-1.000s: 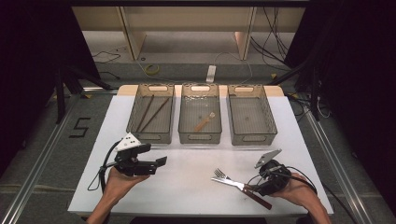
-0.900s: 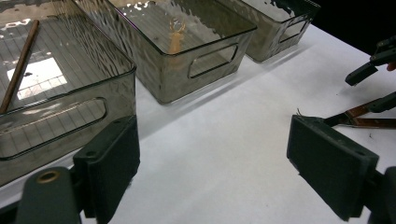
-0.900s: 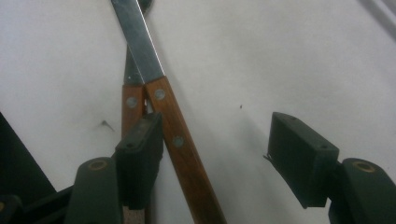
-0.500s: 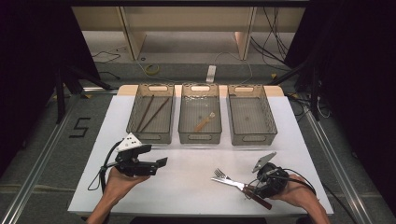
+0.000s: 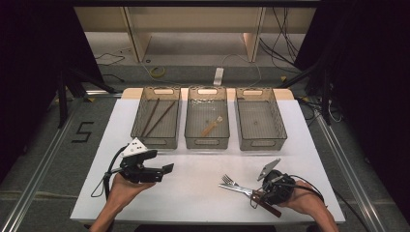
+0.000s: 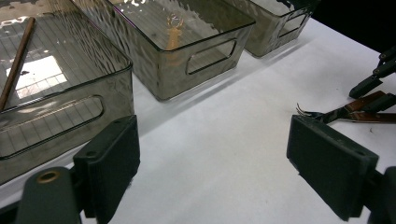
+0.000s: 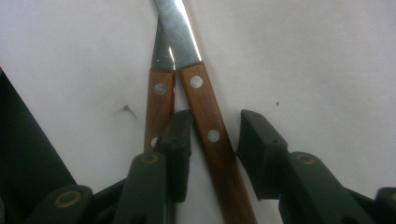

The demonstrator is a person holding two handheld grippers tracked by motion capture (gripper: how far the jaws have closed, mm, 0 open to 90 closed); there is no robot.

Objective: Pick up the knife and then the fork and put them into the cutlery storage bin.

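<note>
Right gripper view: right gripper [image 7: 212, 144], jaws just closing but pads not yet pressing, straddles the wood-handled steel knife [image 7: 210, 135] lying on the white table [image 7: 303, 56], long axis running between the jaws, second wooden-handled utensil [image 7: 159, 107] outside them; left gripper [image 6: 215, 177] open, farther off.

A single dark numeral "5" [image 5: 83, 131] is showing on the grey floor [image 5: 48, 121] at the left of the high view's frame, just beside the desk's [image 5: 203, 193] left edge. Nothing else is reading as text, label or brand on the bins, utensils or grippers.
</note>
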